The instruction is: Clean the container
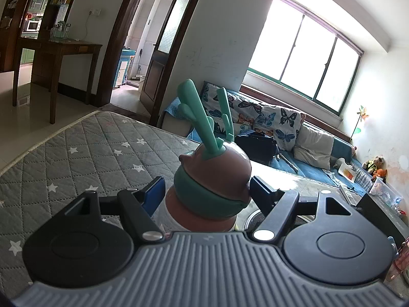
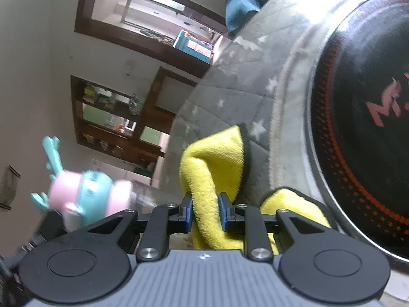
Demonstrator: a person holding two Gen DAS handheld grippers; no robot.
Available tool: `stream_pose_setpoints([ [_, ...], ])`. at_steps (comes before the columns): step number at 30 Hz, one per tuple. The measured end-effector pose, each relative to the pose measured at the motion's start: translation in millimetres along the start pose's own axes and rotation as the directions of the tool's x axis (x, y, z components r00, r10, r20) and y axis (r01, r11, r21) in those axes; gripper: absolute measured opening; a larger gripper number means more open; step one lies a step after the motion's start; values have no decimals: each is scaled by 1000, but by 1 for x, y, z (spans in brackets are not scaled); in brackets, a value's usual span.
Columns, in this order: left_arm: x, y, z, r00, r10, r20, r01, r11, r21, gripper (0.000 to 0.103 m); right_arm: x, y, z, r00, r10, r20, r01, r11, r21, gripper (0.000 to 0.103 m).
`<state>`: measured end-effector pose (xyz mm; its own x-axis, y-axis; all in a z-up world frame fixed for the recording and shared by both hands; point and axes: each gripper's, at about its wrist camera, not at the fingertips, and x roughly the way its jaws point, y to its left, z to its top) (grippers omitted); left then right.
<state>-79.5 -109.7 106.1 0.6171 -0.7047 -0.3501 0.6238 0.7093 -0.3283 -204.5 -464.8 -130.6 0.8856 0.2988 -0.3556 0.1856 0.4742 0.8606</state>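
Fuzzy yellow cloth (image 2: pixel 212 168); quilted mattress (image 1: pixel 84 148).

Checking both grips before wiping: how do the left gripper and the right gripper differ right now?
The left gripper stands wide around a rigid deer-lidded bottle; the right gripper is nearly closed, pinching a soft yellow cloth. The left view is sharp, the right blurred. Both hold something.

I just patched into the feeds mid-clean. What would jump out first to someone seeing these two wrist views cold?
In the left wrist view, the antlered bottle fills the centre, standing between the left gripper's jaws above the grey star-quilted cover. In the right wrist view, a bright yellow cloth is pinched in the right gripper, with a black cooktop ringed in red dots at right.
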Motion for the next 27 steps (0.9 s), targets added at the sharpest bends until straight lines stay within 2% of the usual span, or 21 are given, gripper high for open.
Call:
stream_pose_setpoints([
  [4, -2, -1, -1, 1000, 1, 0, -1, 1000, -2, 74, -4, -5, -7, 999, -18, -26, 18, 1000, -5, 21],
  [6, -2, -2, 0, 1000, 2, 0, -2, 1000, -4, 74, -8, -5, -9, 999, -3, -40, 3, 1000, 12, 20],
  [9, -2, -2, 0, 1000, 4, -1, -4, 1000, -3, 74, -16, -3, -9, 997, 59, -42, -57, 997, 48, 19],
  [14, -2, -2, 0, 1000, 8, -2, -8, 1000, -4, 74, -30, 15, -2, 990, 141, -7, -141, 990, 32, 19],
  [22, -2, -1, 0, 1000, 9, 0, -9, 1000, -7, 74, -50, 53, 14, 953, 299, 54, -300, 954, 4, 19],
  [27, -2, -1, 0, 1000, 8, 0, -8, 1000, -10, 74, -43, 53, 16, 948, 311, 64, -312, 950, 7, 19],
])
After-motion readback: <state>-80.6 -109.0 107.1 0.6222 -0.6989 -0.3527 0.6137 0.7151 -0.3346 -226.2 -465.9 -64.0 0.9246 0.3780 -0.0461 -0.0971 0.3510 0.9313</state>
